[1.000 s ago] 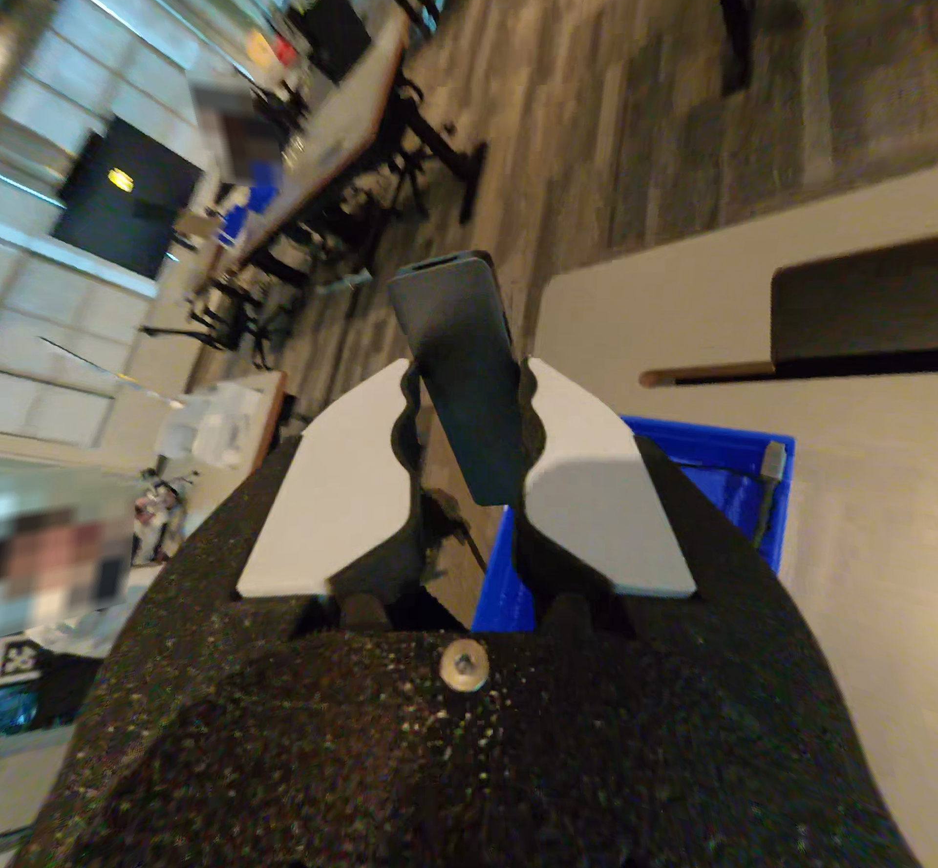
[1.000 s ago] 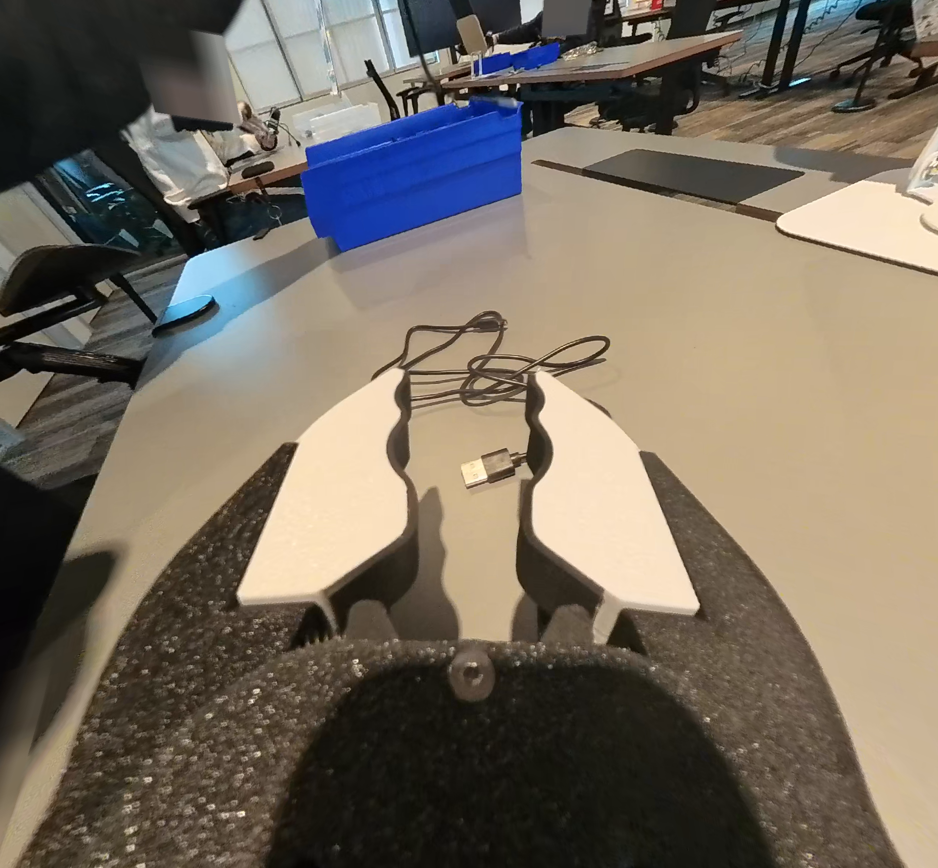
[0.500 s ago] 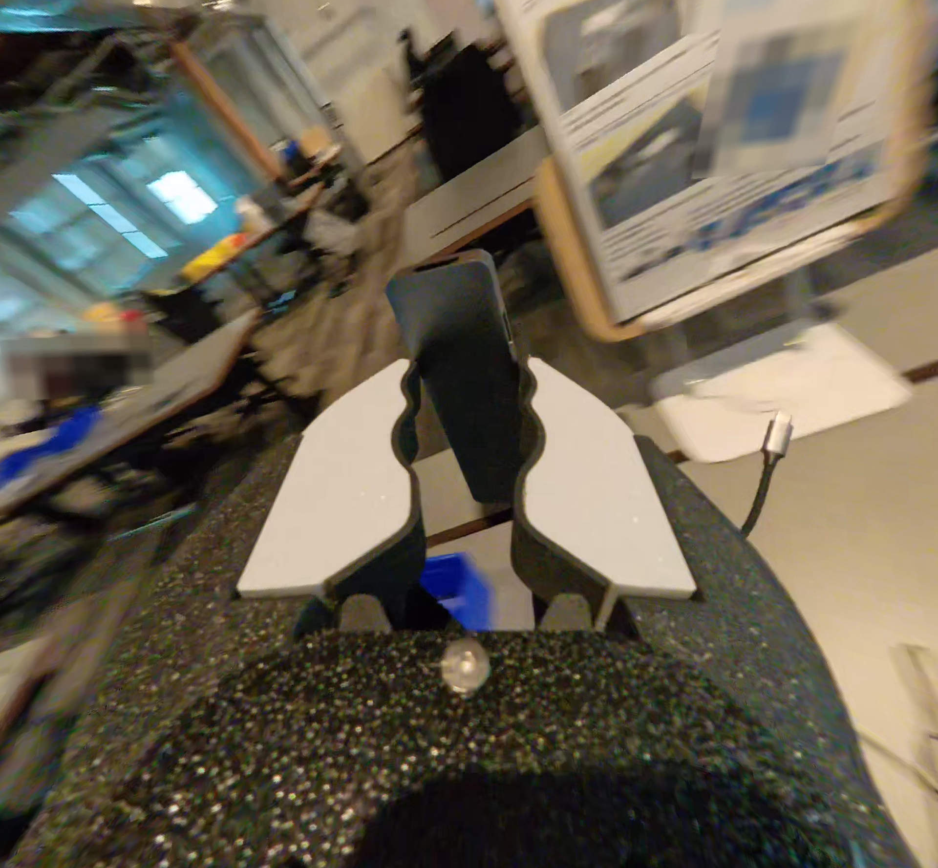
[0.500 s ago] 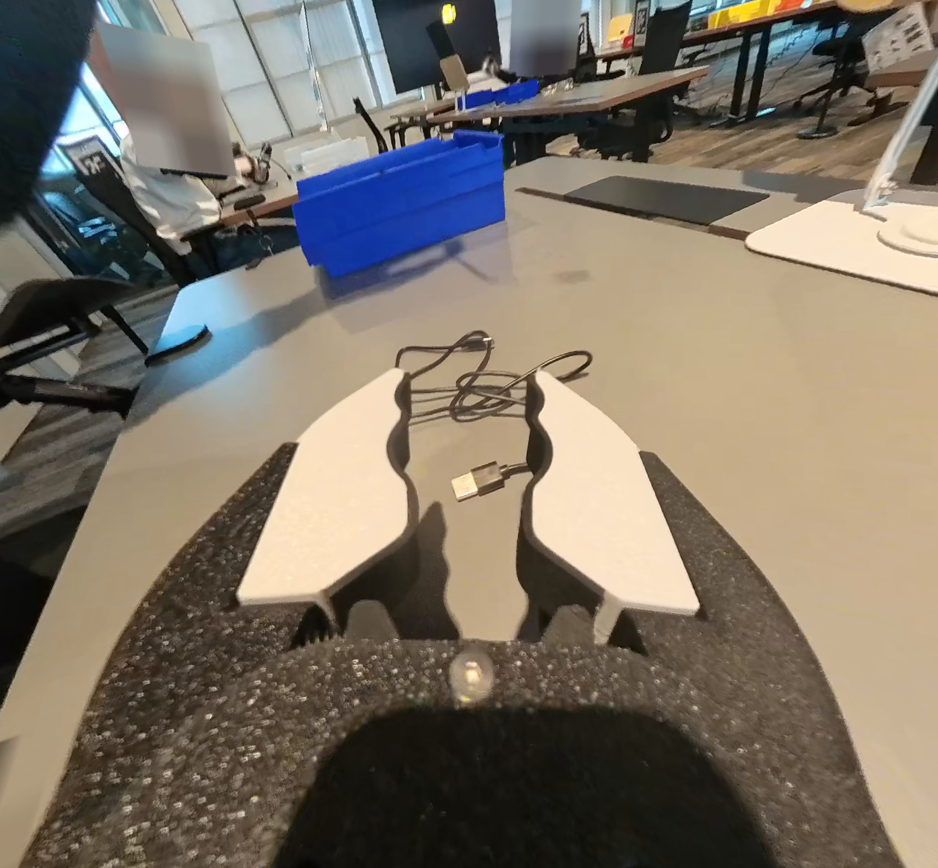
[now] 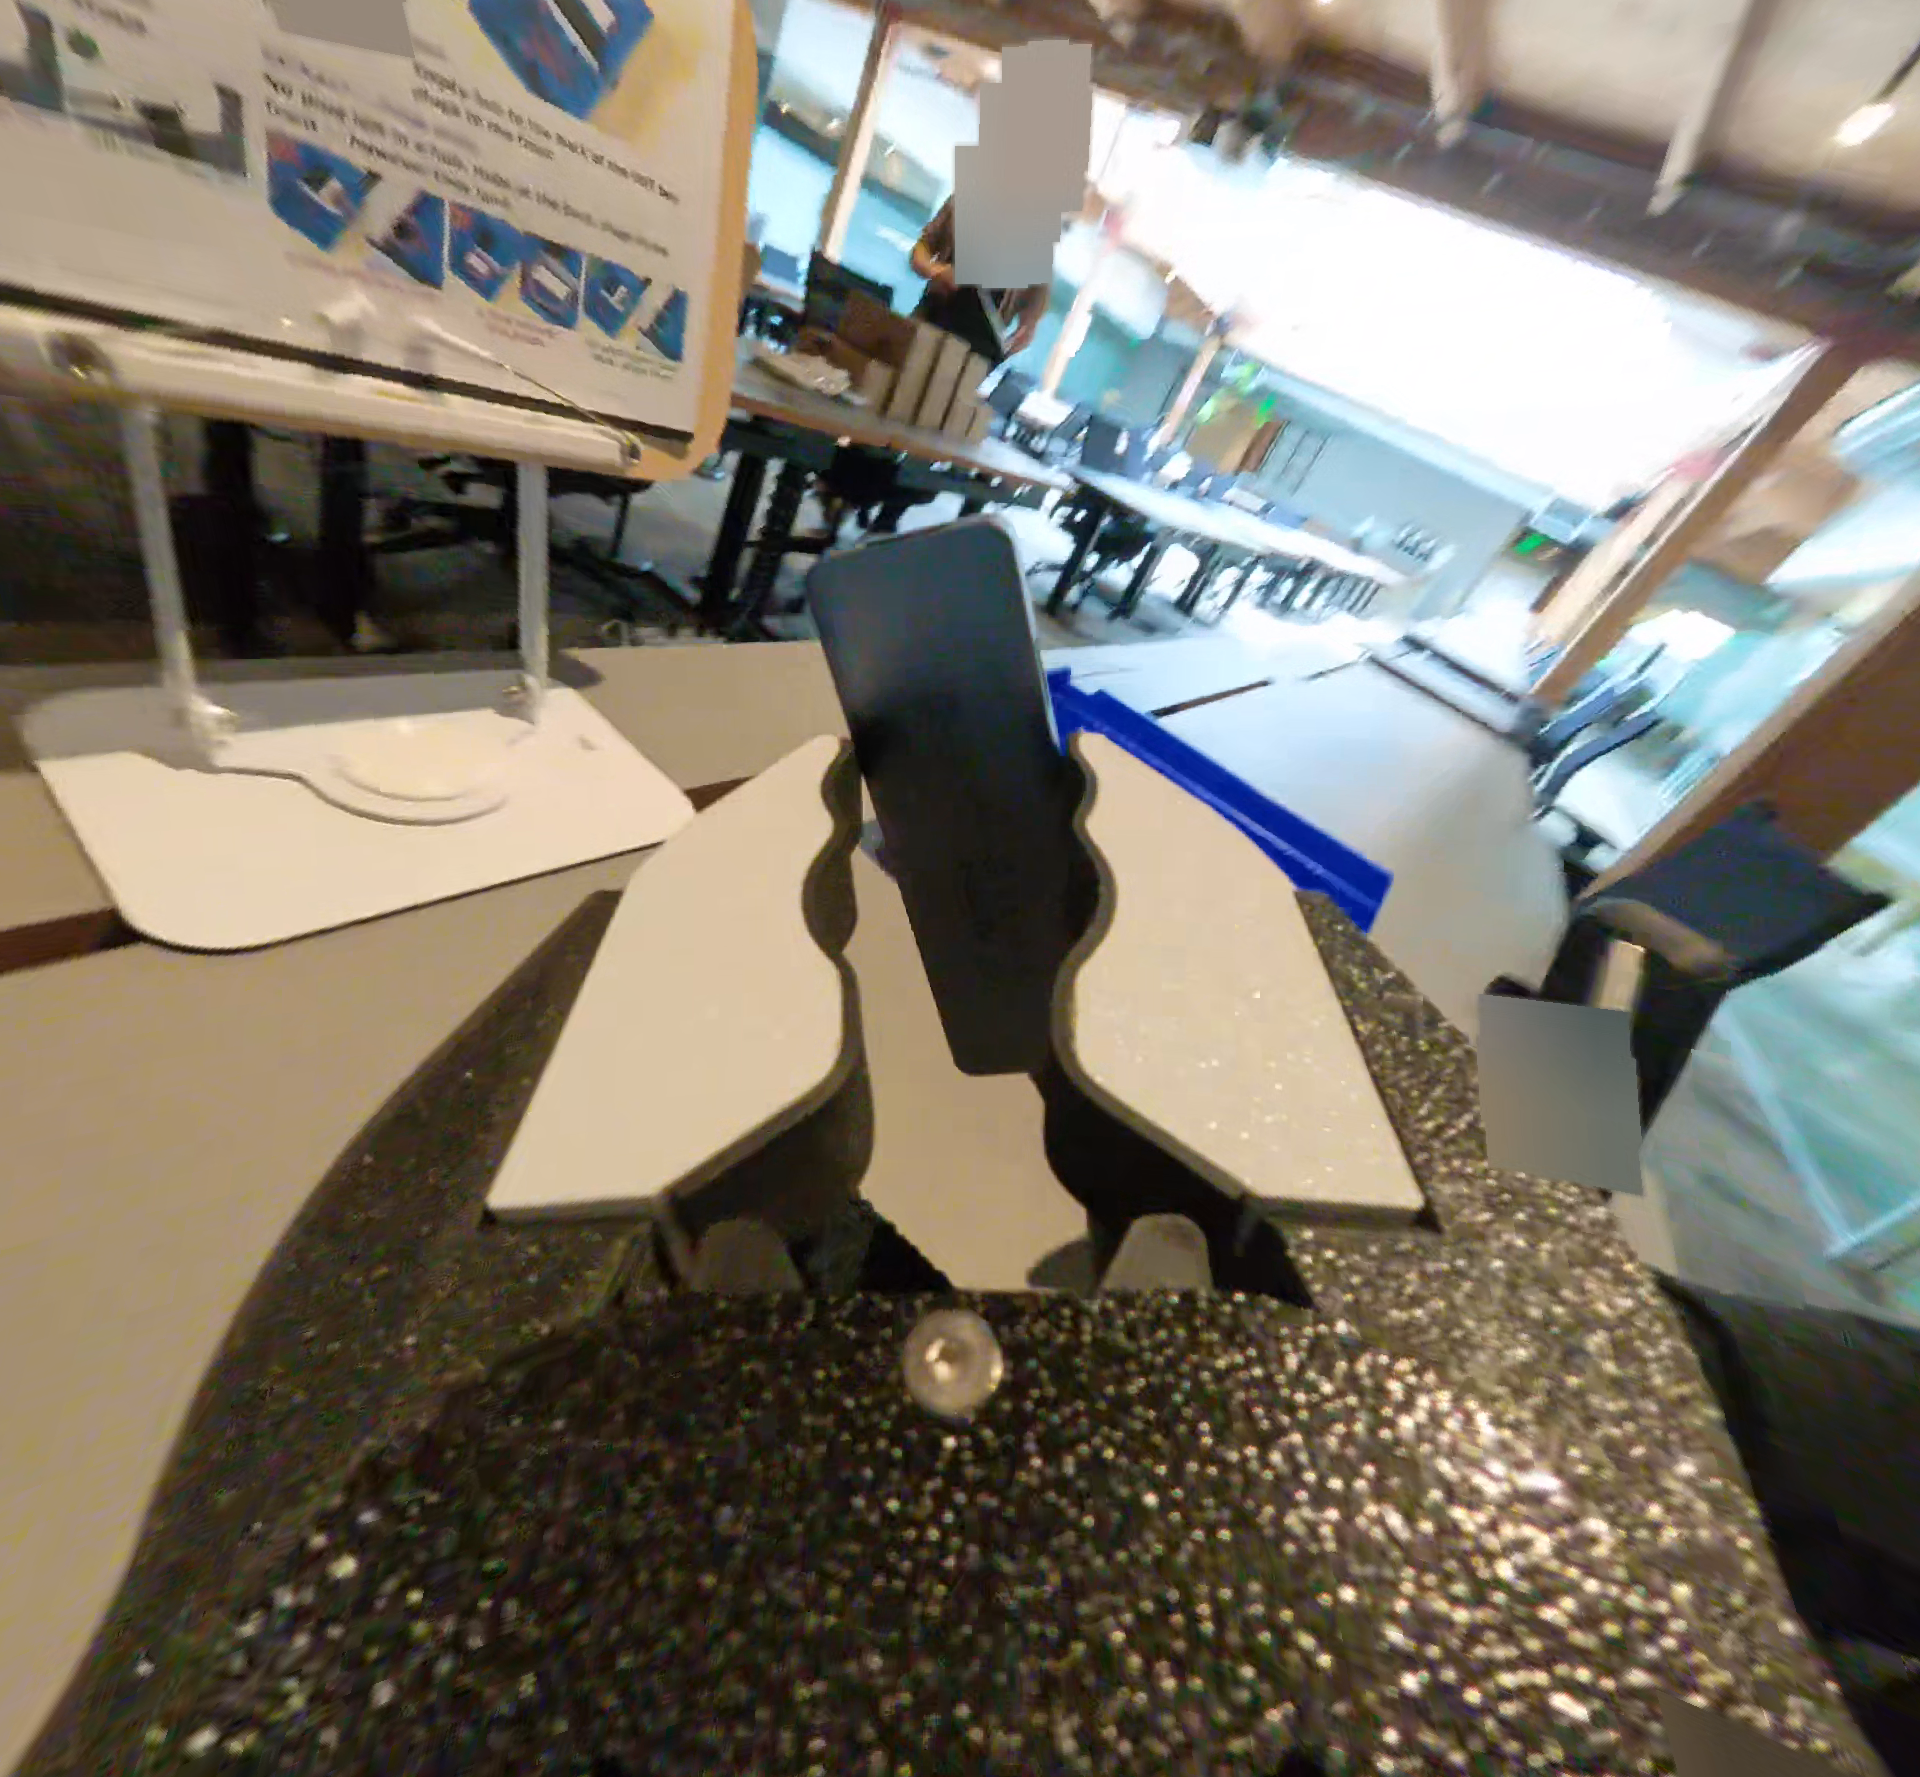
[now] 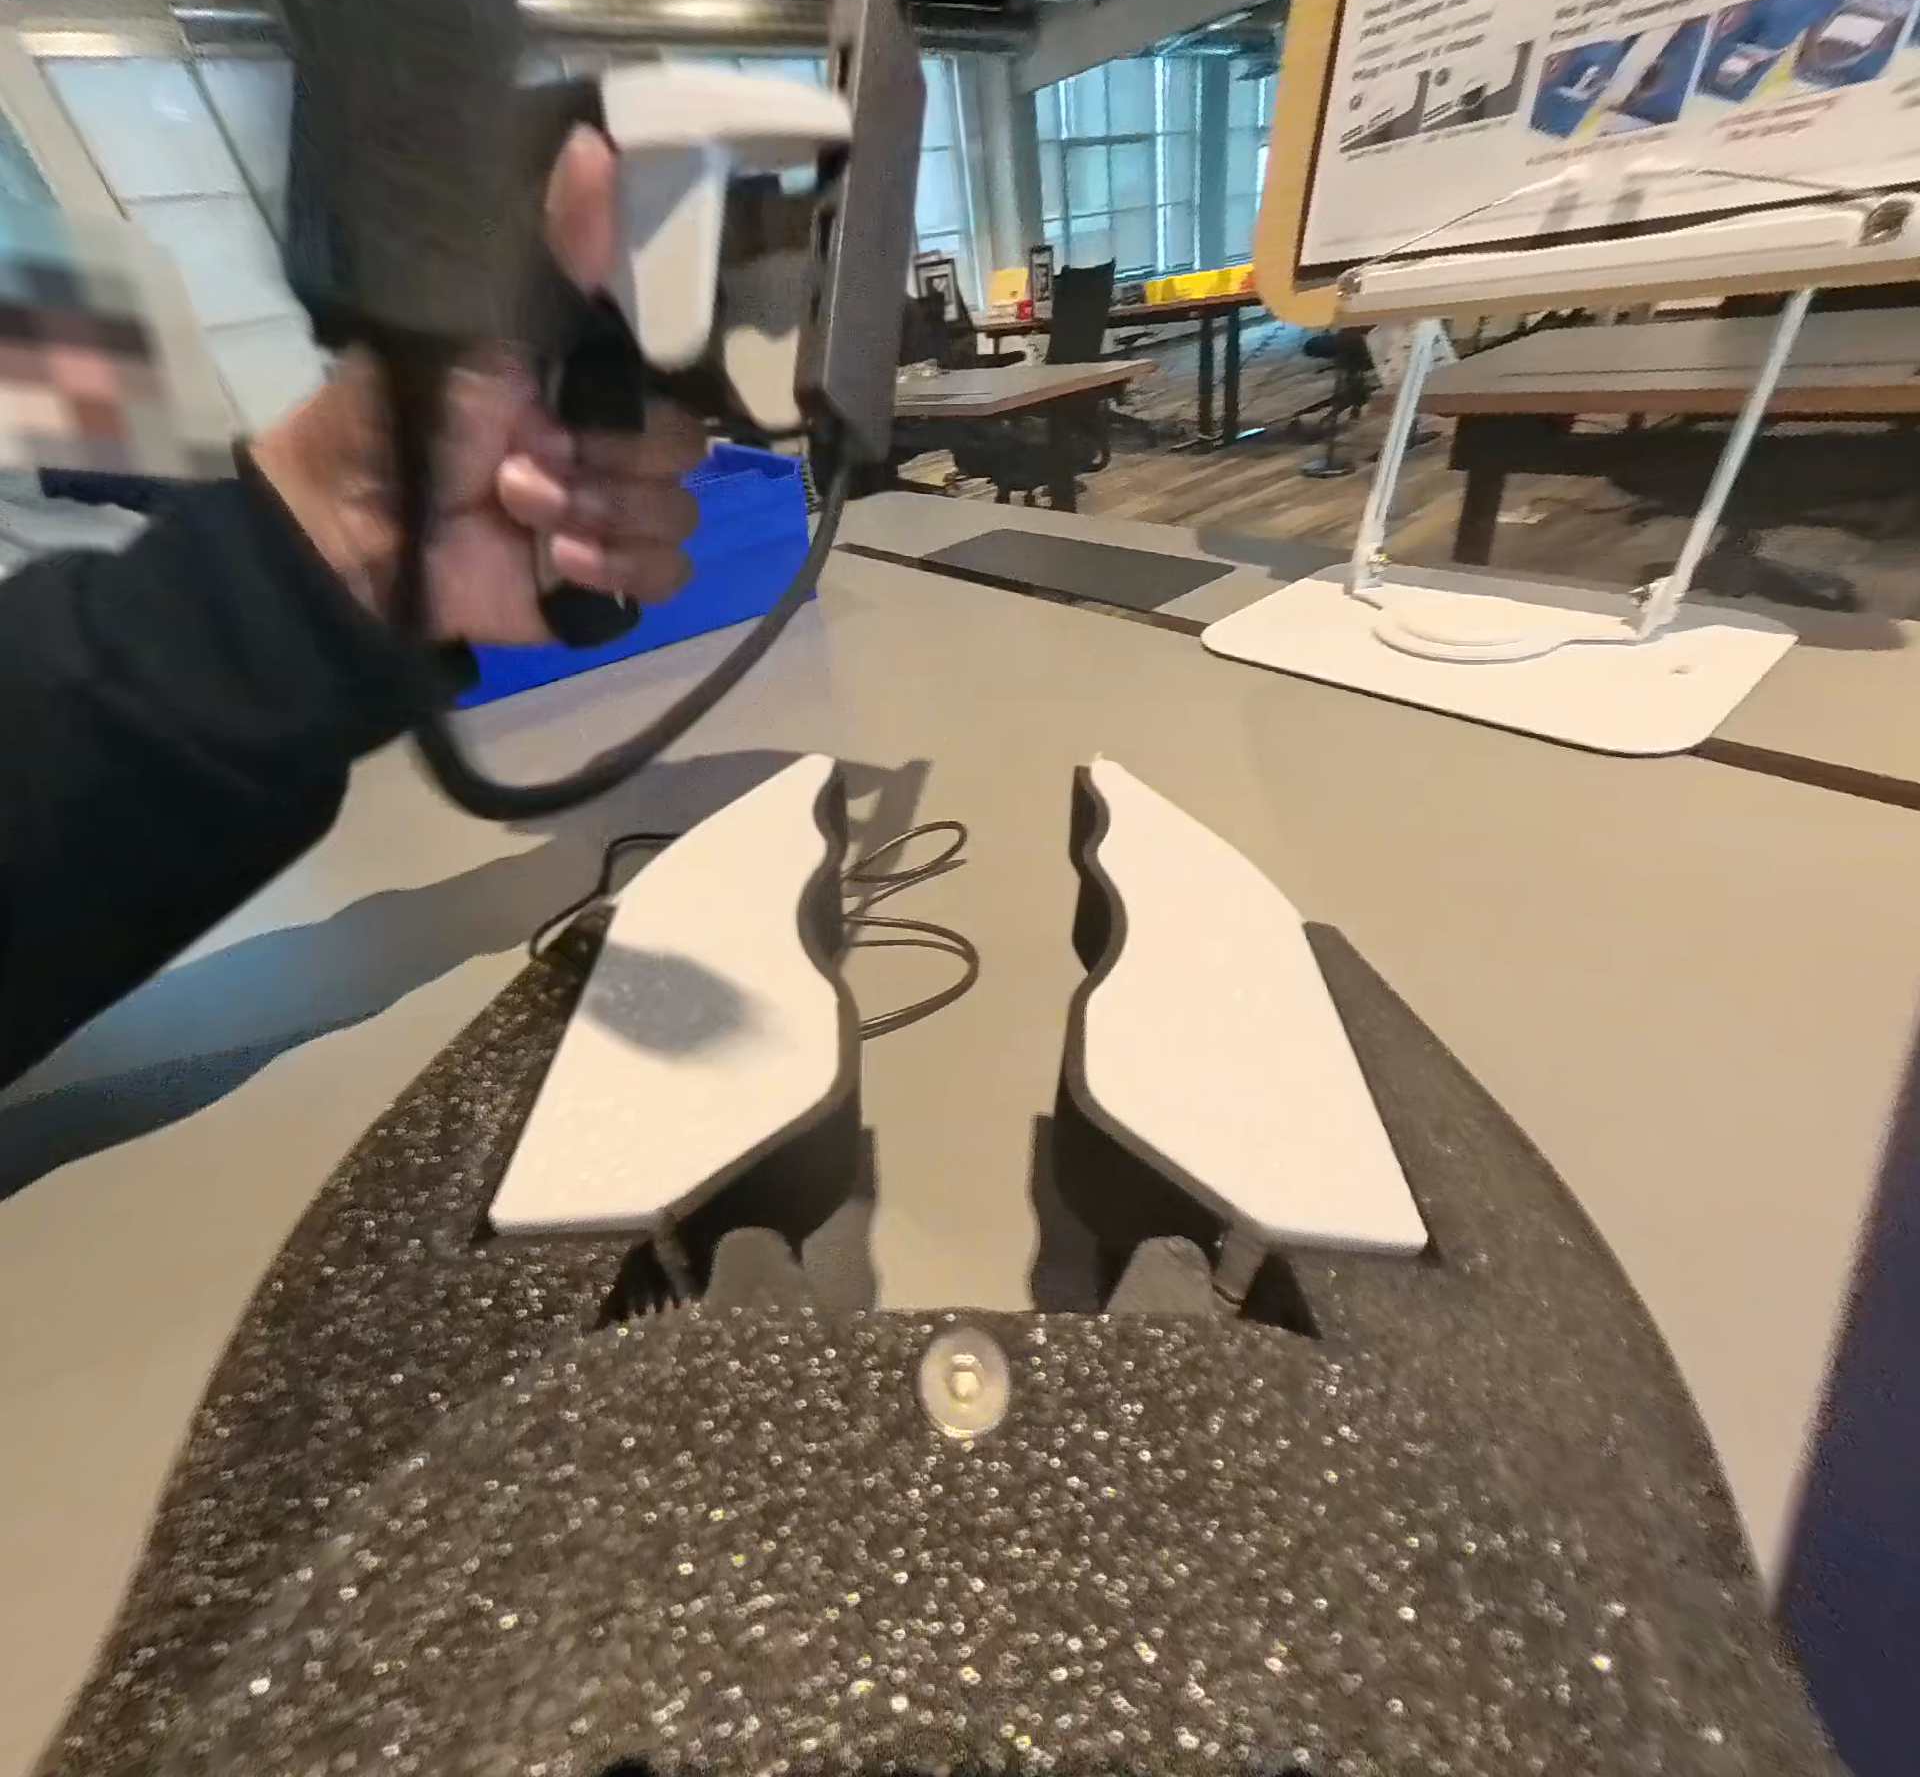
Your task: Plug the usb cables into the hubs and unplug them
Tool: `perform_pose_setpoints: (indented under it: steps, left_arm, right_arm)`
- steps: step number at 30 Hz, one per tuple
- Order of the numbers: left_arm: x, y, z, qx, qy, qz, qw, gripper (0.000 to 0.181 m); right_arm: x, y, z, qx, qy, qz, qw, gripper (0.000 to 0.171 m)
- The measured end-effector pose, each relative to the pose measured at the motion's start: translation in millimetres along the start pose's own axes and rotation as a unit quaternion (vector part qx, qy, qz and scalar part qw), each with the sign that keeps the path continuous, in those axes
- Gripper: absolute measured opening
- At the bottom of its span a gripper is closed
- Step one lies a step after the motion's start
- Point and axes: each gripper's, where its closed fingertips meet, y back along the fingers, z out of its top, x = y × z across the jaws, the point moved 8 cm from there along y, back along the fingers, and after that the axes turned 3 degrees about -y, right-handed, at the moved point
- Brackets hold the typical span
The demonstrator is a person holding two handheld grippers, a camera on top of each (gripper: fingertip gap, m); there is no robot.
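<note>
Your left gripper (image 5: 961,771) is clamped on the dark hub (image 5: 940,771), which stands nearly upright between the fingers with its far end pointing up and away from you. From the right wrist view that same hub (image 6: 868,210) is held high above the table in your left hand (image 6: 499,480), its thick black lead (image 6: 665,699) drooping in a loop below it. Your right gripper (image 6: 956,782) is spread wide and holds nothing; it sits low over the thin black cable (image 6: 904,906), whose loops lie on the table just past the left fingertip. The cable's plug is not visible from here.

By my reading you are at the start of a plug-in: the hub is lifted and ready, the cable not yet picked up. The next move calls for finding the plug end, closing the right fingers squarely on its body, and lining it up with a port on the hub's side.

The table (image 6: 1351,896) is plain grey. A white stand (image 6: 1507,678) carrying a printed board sits to the right, a blue bin (image 6: 748,532) farther back behind your left hand. Beyond is an open office with desks, chairs and large windows.
</note>
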Motion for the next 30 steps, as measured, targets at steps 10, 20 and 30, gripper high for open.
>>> perform_pose_setpoints:
  steps: [10, 20, 30]
  left_arm:
    - [37, 22, -39, -0.08, 0.137, -0.094, 0.983, 0.035]
    - [8, 2, -59, -0.055, 0.171, -0.198, 0.964, 0.036]
    - [-25, -15, -75, -0.045, 0.189, -0.297, 0.935, 0.035]
  right_arm:
    - [1, 4, 10, -0.036, 0.069, -0.002, 0.997, 0.04]
    - [20, -57, 11, 0.055, -0.104, 0.186, 0.975, 0.041]
    - [17, -58, 1, 0.052, -0.26, 0.301, 0.916, 0.043]
